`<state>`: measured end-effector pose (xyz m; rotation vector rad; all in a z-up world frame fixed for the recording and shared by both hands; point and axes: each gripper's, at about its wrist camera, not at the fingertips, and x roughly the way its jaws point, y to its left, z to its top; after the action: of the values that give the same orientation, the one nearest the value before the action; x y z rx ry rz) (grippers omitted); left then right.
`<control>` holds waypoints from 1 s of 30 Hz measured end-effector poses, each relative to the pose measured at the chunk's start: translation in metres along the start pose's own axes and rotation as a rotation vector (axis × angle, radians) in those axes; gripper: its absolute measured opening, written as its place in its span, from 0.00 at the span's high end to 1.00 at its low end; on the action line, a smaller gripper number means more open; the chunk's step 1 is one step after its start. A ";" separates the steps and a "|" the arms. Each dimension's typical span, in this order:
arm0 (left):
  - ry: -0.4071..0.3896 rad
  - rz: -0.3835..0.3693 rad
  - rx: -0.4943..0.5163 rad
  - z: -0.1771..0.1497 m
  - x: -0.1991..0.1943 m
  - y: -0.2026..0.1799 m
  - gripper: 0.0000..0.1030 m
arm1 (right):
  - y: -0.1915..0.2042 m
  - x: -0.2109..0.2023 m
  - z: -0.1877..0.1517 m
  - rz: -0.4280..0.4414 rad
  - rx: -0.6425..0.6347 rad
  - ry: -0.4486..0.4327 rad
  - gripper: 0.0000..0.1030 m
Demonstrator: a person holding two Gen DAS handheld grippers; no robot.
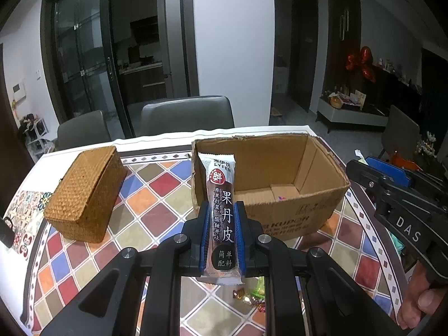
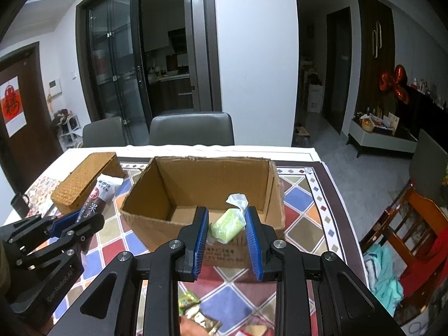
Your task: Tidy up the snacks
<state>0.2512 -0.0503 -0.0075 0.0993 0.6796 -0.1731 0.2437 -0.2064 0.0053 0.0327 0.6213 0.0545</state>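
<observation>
My left gripper (image 1: 221, 207) is shut on a long dark-red fruit snack bar (image 1: 221, 212), which stands upright in front of the left wall of an open cardboard box (image 1: 268, 162). In the right wrist view that bar (image 2: 103, 193) and the left gripper (image 2: 84, 219) sit at the left of the box (image 2: 212, 179). My right gripper (image 2: 226, 212) is shut on a green wrapped candy (image 2: 226, 225), held just before the box's near wall. The right gripper (image 1: 372, 168) also shows at the right edge of the left wrist view. The box's floor looks almost bare.
A closed wicker box (image 1: 86, 193) lies left of the cardboard box on a chequered tablecloth (image 1: 156, 196). Several loose candies (image 2: 196, 316) lie near the front edge. A black mug (image 2: 19, 204) stands far left. Grey chairs (image 2: 193, 128) line the far side, and a wooden chair (image 2: 406, 224) is right.
</observation>
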 end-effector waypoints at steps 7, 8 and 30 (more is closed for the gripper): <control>-0.004 -0.002 0.005 0.015 0.015 -0.002 0.83 | -0.003 0.014 0.008 -0.002 0.003 -0.002 0.72; -0.003 -0.003 0.005 0.017 0.018 -0.002 0.83 | -0.003 0.014 0.007 -0.001 0.002 -0.002 0.72; 0.031 -0.013 0.029 0.036 0.072 -0.008 0.82 | -0.011 0.070 0.036 0.027 -0.005 0.012 0.72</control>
<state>0.3265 -0.0729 -0.0252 0.1253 0.7087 -0.1944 0.3216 -0.2133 -0.0065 0.0355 0.6324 0.0820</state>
